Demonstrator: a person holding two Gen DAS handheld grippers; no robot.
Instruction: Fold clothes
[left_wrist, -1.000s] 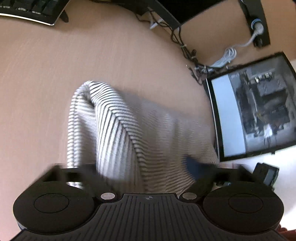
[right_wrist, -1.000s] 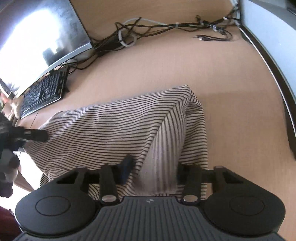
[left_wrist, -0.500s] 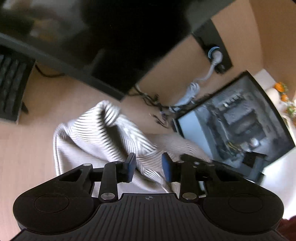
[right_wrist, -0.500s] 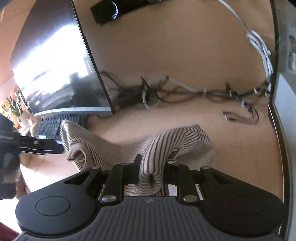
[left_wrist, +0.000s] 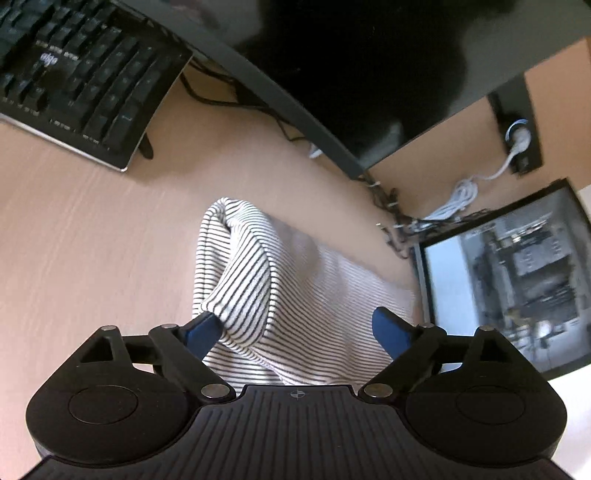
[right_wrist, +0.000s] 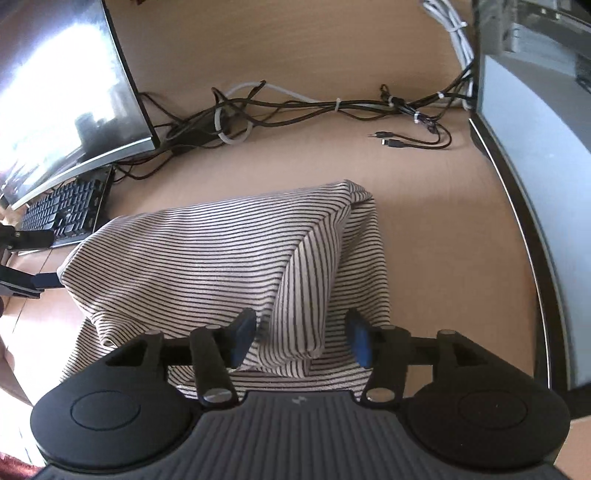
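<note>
A white garment with thin dark stripes (left_wrist: 258, 280) lies folded over on the wooden desk (left_wrist: 92, 240). My left gripper (left_wrist: 295, 326) hovers over its near edge, its jaws opening wide. A raised fold sits between the blue pads (left_wrist: 201, 330) and neither presses on it. In the right wrist view the same garment (right_wrist: 207, 251) spreads leftward, with a ridge running toward the camera. My right gripper (right_wrist: 301, 339) straddles that ridge, jaws opening, pads (right_wrist: 356, 341) clear of the cloth. The left gripper's fingers (right_wrist: 44, 282) show at the garment's far left corner.
A black keyboard (left_wrist: 74, 74) and a curved monitor (right_wrist: 55, 92) stand at the back left. A second screen (right_wrist: 535, 147) borders the right side. Tangled cables (right_wrist: 314, 110) run along the back wall, and loose plugs (right_wrist: 391, 142) lie on the desk.
Both grippers were pinching raised folds of the garment half a second ago. Their jaws have spread, and the folds have dropped and lie loose on the desk.
</note>
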